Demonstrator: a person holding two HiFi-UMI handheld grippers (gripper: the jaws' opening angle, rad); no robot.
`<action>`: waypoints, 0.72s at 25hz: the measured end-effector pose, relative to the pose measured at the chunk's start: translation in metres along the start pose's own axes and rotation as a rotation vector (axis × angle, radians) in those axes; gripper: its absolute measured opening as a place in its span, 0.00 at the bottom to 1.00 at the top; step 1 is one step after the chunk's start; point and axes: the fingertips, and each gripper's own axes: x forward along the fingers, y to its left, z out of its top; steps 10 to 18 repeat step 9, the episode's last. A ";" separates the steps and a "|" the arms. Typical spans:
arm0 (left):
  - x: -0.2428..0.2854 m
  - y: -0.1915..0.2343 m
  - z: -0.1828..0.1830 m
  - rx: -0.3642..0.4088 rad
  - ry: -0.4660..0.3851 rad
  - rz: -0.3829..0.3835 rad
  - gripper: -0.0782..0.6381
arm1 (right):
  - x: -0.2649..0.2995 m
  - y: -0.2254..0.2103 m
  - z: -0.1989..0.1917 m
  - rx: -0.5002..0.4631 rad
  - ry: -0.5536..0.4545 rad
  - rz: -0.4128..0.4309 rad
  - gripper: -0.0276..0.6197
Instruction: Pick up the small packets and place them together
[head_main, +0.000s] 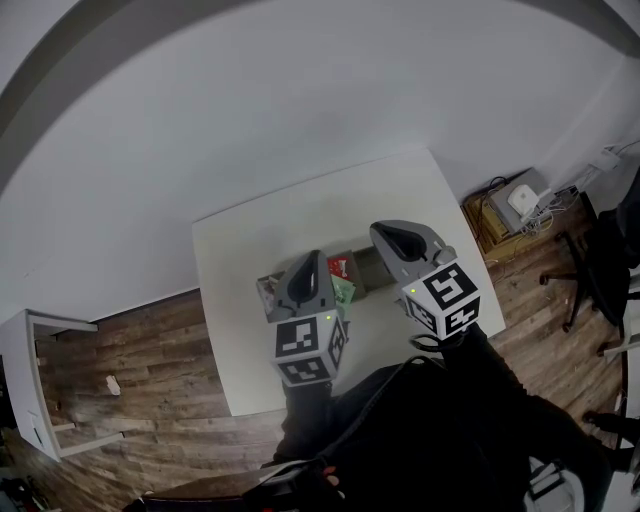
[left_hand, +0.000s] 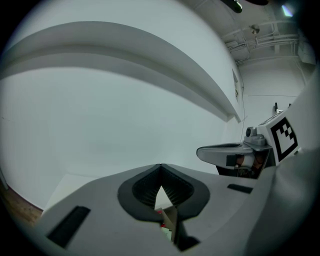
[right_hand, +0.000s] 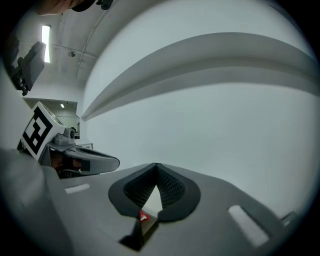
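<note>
The small packets (head_main: 342, 270), red and green, lie on the worktop (head_main: 290, 225) just below and between the left hand-held gripper (head_main: 313, 258) and the right hand-held gripper (head_main: 384, 233), both with jaws together and empty. Best to open one, then lower it squarely over a single packet.

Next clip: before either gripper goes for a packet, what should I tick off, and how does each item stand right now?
1. Left gripper jaws apart for a pick: not ok, they are together, nothing between.
2. Right gripper jaws apart: not ok, together, empty.
3. Packets in sight on the table: ok, red packet and green packet lie between the grippers.
4. All packets counted: cannot tell, the grippers cover part of them.
</note>
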 end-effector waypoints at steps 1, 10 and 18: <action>0.000 0.000 0.000 -0.001 0.001 0.001 0.11 | 0.000 0.000 0.000 0.001 0.000 0.001 0.04; 0.000 0.006 0.001 -0.006 0.003 0.004 0.11 | 0.004 0.002 0.000 -0.001 0.007 0.004 0.04; 0.000 0.006 0.001 -0.006 0.003 0.004 0.11 | 0.004 0.002 0.000 -0.001 0.007 0.004 0.04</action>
